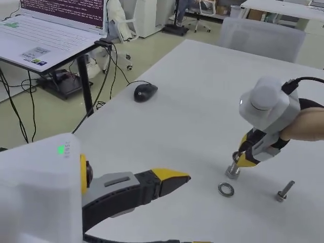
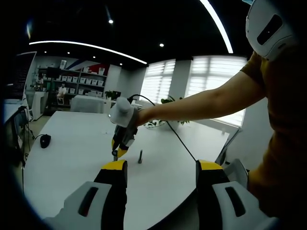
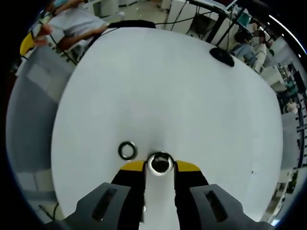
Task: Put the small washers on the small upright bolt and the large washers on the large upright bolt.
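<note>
The large upright bolt (image 1: 233,171) stands on the white table (image 1: 202,101). My right gripper (image 1: 240,158) hangs just above it, shut on a large washer (image 3: 160,163) that sits between its yellow fingertips (image 3: 134,166). Another washer (image 1: 226,190) lies flat on the table beside that bolt; the right gripper view shows this loose washer (image 3: 127,150) left of the jaws. The small bolt (image 1: 284,191) stands to the right. My left gripper (image 1: 193,210) is low at the near left, open, nothing between its jaws. In the left gripper view (image 2: 162,165) the right gripper (image 2: 118,149) and small bolt (image 2: 140,156) are ahead.
A black mouse (image 1: 145,92) lies far back on the table near its left edge. A laptop (image 1: 45,30) sits on a stand beyond that edge, with cables on the floor. A grey chair back (image 1: 260,38) stands at the far side.
</note>
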